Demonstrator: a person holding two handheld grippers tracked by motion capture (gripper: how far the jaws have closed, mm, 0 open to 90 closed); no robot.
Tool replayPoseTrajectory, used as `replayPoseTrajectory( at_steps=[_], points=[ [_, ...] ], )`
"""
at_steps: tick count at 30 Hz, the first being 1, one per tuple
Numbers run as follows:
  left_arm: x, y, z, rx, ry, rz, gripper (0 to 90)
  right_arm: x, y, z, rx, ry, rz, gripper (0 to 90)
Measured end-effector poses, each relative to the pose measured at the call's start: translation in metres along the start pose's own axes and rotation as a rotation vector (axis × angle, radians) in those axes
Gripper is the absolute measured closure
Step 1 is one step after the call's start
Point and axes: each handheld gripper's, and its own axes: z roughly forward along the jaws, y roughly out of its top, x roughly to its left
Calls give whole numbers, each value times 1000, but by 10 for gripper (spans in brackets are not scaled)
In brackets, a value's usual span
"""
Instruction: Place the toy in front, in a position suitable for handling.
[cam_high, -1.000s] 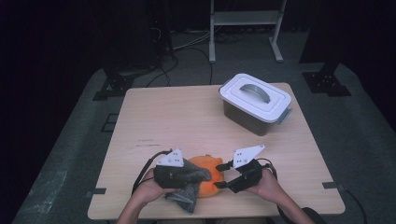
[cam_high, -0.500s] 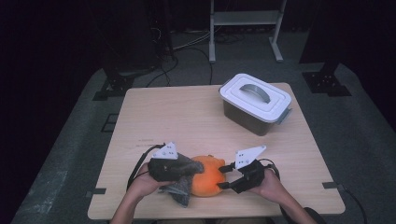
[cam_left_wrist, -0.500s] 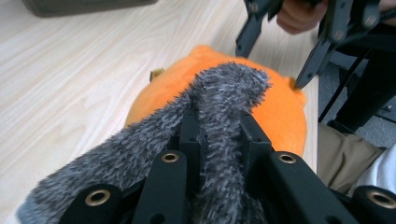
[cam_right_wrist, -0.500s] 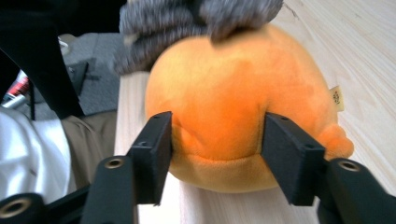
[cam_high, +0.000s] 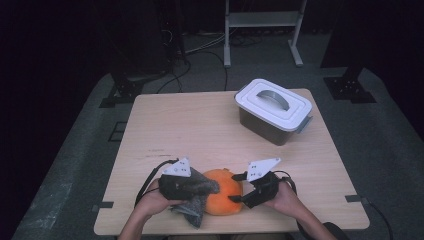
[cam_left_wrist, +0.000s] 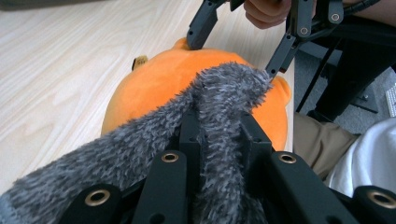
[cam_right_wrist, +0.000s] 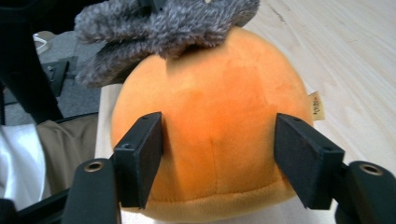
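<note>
An orange plush toy (cam_high: 225, 197) (cam_right_wrist: 215, 121) sits near the table's front edge. A grey fuzzy cloth (cam_high: 195, 212) (cam_left_wrist: 224, 93) (cam_right_wrist: 159, 23) drapes over its left side and top. My left gripper (cam_high: 212, 186) (cam_left_wrist: 219, 123) is shut on the cloth, its tip resting against the toy (cam_left_wrist: 159, 88). My right gripper (cam_high: 239, 189) (cam_right_wrist: 218, 140) comes in from the right with a jaw on each side of the toy. Its jaws have just been opening, and I see no dent where the pads (cam_right_wrist: 144, 149) meet the plush.
A dark bin with a white handled lid (cam_high: 274, 107) stands at the table's (cam_high: 200, 130) back right. A person's lap and white shirt (cam_left_wrist: 364, 158) sit just past the front edge. Stand legs and cables lie on the floor behind.
The right gripper's jaws stand a little wider around the toy. The left gripper has shifted slightly, bringing the cloth further over the toy. Both hands stay in about the same place.
</note>
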Motion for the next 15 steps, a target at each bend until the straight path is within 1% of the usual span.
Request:
replayPoseTrajectory(
  at_steps=[1,2,9,10,13,15],
  points=[
    [0,-1,0,-7,-1,-9,752,0,-1,0,1,3,-5,342],
    [0,-3,-1,-7,-2,-9,752,0,-1,0,4,5,-15,345],
    [5,-12,-10,-10,23,-44,752,1,-3,-1,4,9,-36,346],
    [6,-12,-12,-5,27,-40,751,1,-2,-1,5,9,-36,346],
    [5,-9,-13,-3,42,-43,757,2,-2,0,9,9,-44,345],
    [4,-4,-12,5,54,-29,757,2,-1,0,12,12,-43,345]
  ],
)
